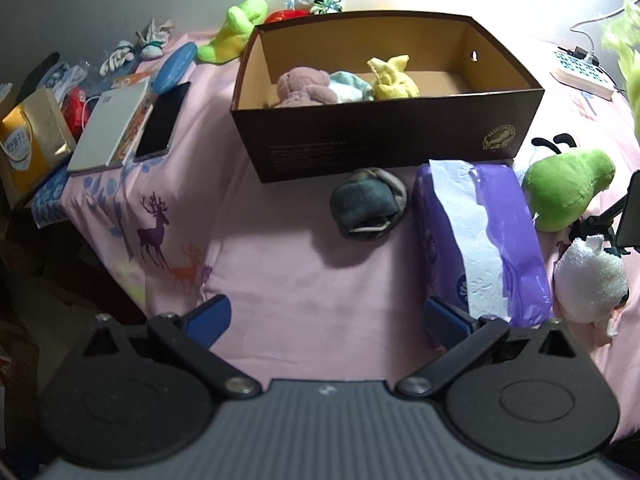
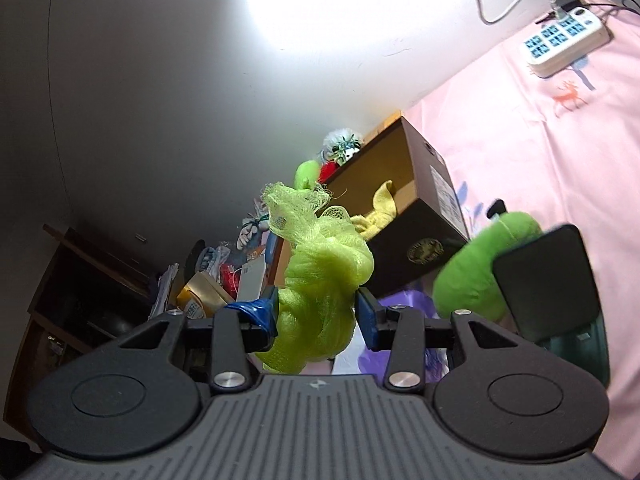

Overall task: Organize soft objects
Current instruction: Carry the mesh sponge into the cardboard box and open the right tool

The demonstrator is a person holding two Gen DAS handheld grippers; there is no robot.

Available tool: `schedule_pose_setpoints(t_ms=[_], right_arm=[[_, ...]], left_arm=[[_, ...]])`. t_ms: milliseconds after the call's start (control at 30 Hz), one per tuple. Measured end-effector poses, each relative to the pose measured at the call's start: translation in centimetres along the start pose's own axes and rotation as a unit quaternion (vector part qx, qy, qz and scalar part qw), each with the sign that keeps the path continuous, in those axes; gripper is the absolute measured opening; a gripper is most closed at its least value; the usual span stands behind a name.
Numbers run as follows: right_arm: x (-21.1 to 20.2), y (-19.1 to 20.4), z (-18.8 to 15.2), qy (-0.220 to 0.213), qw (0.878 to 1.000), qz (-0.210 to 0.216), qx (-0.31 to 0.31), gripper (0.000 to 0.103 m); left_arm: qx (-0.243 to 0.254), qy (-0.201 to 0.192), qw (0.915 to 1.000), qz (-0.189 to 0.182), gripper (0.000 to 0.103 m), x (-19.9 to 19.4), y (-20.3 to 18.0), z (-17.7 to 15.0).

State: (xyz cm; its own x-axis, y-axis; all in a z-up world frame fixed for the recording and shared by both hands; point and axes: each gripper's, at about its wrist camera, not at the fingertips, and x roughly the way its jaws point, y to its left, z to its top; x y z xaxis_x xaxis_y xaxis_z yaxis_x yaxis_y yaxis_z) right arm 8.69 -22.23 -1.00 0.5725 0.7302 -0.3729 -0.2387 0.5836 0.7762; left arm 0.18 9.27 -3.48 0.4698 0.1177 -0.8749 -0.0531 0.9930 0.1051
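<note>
A brown cardboard box stands on the pink bed sheet and holds a pink plush, a pale blue soft item and a yellow cloth. A dark grey rolled sock lies in front of the box. My left gripper is open and empty, low over the sheet before the sock. My right gripper is shut on a lime green mesh sponge, held in the air right of the box. The sponge also shows at the left wrist view's right edge.
A purple tissue pack, a green plush and a white fluffy item lie right of the sock. A green plush sits behind the box. Books, a phone and a gold bag sit left. A power strip lies far right.
</note>
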Motion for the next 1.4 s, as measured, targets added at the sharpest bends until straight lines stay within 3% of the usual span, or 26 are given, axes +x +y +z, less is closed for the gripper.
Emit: schedule_pose_setpoints(t_ms=[167,367,533,700,833,933,1067,1133,1267,1400], right_arm=[[6.1,2.3,3.5,0.018,0.998,-0.032,-0.05,0.025],[15.3,2.4,6.7,0.056,0.988,-0.114,-0.082,0.025],[21.9,1.1,7.1,0.111,0.963,-0.212,-0.126,0.025],[26.1,-0.3,7.4,0.158,0.937,-0.272,-0.152,0.025],[28.2,-0.7,7.6,0.165,0.92,-0.312,-0.168,0.028],[28.5,-0.8,8.1,0.14,0.92,-0.325,-0.17,0.028],[27.9,-1.0,8.8,0.101,0.938,-0.3,-0.143,0.028],[27.5,-0.9,8.8,0.106,0.939,-0.292,-0.146,0.028],[28.1,-0.6,8.5,0.144,0.931,-0.281,-0.182,0.028],[27.4,-0.5,8.6,0.136,0.938,-0.271,-0.169,0.028]], left_arm=[[-0.009,-0.001,0.9992,-0.039,0.103,1.3,1.5,-0.4],[-0.005,0.002,0.9973,-0.073,0.103,2.4,2.2,-1.4],[-0.003,-0.006,0.9963,-0.085,0.103,2.6,3.1,-1.8],[-0.01,-0.009,0.996,-0.088,0.103,3.0,4.1,-2.2],[-0.009,-0.003,0.9951,-0.099,0.103,3.6,4.4,-2.3],[0.002,0.005,0.9946,-0.103,0.103,4.1,4.0,-2.4],[0.019,0.013,0.9934,-0.113,0.103,4.5,3.2,-2.5],[0.025,0.015,0.9927,-0.117,0.103,4.6,2.8,-2.6],[0.034,0.023,0.9908,-0.129,0.103,4.7,2.0,-2.9],[0.043,0.023,0.9908,-0.126,0.103,4.3,1.1,-3.1]])
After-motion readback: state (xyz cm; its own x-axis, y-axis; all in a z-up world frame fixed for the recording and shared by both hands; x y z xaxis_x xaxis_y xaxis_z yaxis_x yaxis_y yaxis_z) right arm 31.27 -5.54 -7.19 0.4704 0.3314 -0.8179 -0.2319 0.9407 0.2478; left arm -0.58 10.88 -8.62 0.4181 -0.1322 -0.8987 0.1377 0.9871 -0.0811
